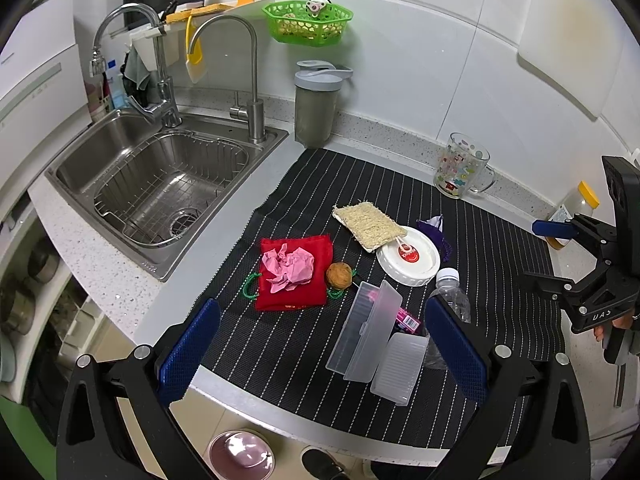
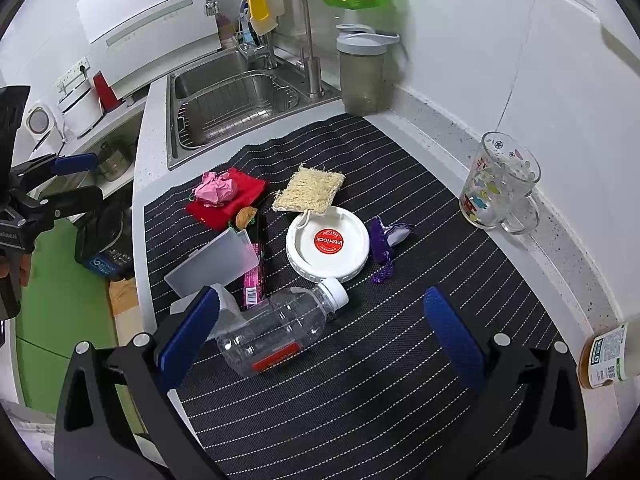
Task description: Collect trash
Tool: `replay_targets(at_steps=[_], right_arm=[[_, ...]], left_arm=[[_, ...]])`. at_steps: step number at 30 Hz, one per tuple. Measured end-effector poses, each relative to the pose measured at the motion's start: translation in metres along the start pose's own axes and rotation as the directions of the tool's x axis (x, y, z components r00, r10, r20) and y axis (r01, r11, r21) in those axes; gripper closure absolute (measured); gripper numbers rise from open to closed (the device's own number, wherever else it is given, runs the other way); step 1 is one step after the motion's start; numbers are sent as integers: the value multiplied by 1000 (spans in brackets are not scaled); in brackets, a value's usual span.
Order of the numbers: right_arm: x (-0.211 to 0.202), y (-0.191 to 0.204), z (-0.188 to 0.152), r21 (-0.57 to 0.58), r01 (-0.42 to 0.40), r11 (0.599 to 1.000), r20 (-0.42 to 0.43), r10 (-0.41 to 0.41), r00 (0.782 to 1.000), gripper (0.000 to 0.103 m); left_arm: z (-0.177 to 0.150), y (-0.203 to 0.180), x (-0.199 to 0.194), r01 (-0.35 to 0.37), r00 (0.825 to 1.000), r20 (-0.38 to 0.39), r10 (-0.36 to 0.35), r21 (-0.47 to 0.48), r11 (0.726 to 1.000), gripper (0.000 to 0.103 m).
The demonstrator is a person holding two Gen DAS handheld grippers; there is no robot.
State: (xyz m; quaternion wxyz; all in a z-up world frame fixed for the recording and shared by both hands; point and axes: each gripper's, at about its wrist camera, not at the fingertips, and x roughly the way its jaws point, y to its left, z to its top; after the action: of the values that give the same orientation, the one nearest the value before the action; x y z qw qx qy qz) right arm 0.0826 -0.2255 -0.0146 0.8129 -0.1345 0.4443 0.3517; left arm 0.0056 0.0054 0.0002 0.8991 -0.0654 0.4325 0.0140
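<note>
Trash lies uncollected on the striped mat (image 2: 360, 360) of the worktop: a crumpled pink paper (image 1: 290, 266) on a red cloth (image 1: 296, 276), and a clear plastic bottle (image 2: 280, 330) near the white lid (image 2: 327, 243). By this view, the task looks barely begun. Left gripper (image 1: 320, 354) and right gripper (image 2: 320, 338) both hang with jaws wide apart, holding nothing; the bottle lies between the right jaws.

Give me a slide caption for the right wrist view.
Open right gripper hovers over an empty plastic bottle lying on a striped mat beside a kitchen sink.
</note>
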Motion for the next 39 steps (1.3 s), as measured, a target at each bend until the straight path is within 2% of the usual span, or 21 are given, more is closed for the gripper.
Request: replay_targets(at_steps=[12, 18, 21, 28, 30, 32, 34, 35, 39], right_arm=[[2, -3, -1, 3, 0, 1000, -8, 0, 1000, 3], [5, -8, 0, 9, 2, 1000, -14, -2, 1000, 3], [6, -12, -2, 19, 3, 1000, -18, -3, 1000, 3], [11, -22, -8, 48, 10, 999, -37, -8, 999, 3], [13, -25, -9, 55, 12, 998, -43, -10, 999, 3], [15, -27, -10, 61, 15, 998, -50, -12, 999, 3], [18, -30, -11, 68, 16, 998, -58, -12, 998, 3], [19, -32, -12, 70, 17, 997, -62, -13, 998, 3], [22, -35, -13, 77, 19, 997, -76, -13, 997, 3]], left_arm=[[3, -2, 5, 3, 1000, -13, -3, 11, 1000, 5], [6, -5, 21, 24, 999, -38, -24, 20, 1000, 5], [5, -10, 38, 57, 996, -75, -54, 30, 998, 5], [-3, -18, 87, 132, 975, -185, -124, 29, 991, 5], [-5, -20, 96, 149, 968, -207, -140, 29, 988, 11], [-8, -22, 108, 165, 957, -244, -155, 21, 986, 34], [-11, -21, 118, 181, 946, -275, -171, 8, 984, 39], [-13, -22, 122, 195, 939, -289, -187, 1, 981, 48], [-16, -23, 131, 224, 923, -320, -215, -11, 975, 69]])
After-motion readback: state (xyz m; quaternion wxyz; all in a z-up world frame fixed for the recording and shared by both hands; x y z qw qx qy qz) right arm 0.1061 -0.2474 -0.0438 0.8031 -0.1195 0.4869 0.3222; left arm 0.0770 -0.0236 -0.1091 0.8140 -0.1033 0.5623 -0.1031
